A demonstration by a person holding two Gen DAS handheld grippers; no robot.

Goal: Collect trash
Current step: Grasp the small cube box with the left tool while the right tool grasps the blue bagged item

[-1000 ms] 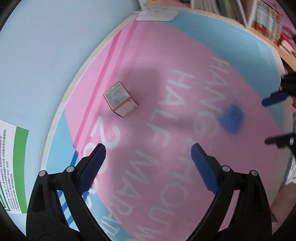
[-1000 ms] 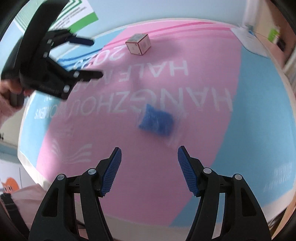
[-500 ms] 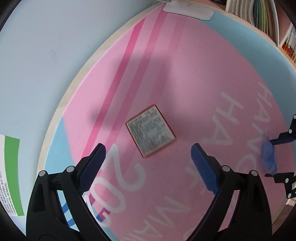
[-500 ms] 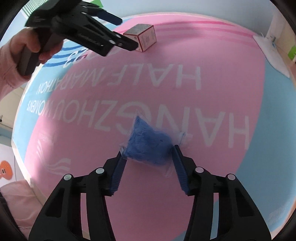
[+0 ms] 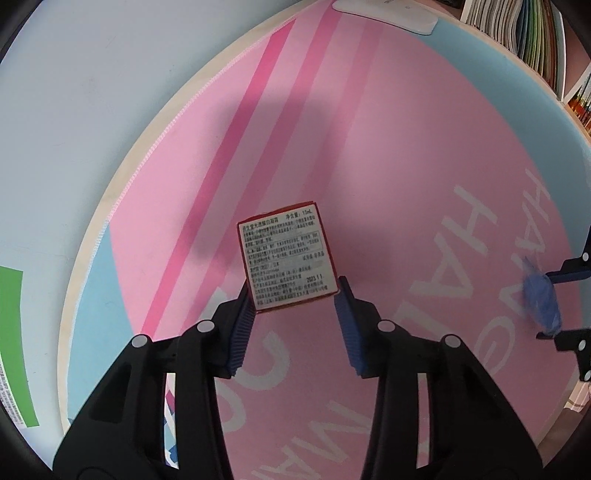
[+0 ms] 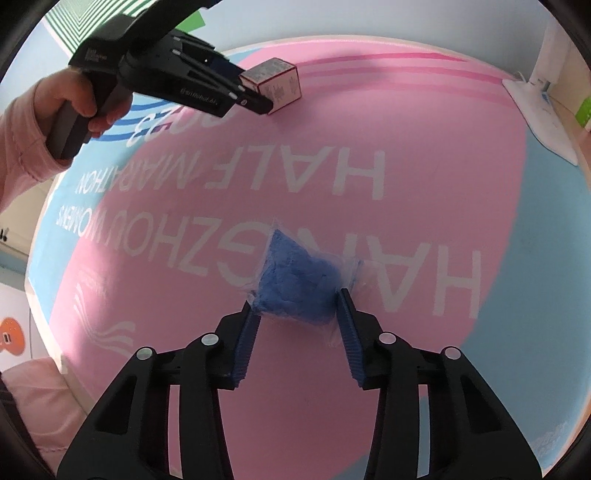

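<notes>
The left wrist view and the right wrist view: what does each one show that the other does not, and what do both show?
Only the left wrist view shows the printed label on the small box and the books on a shelf. Only the right wrist view shows the person's hand holding the left gripper, and the pink sleeve. Both show the box, the blue packet between the right gripper pads, and the pink mat.
</notes>
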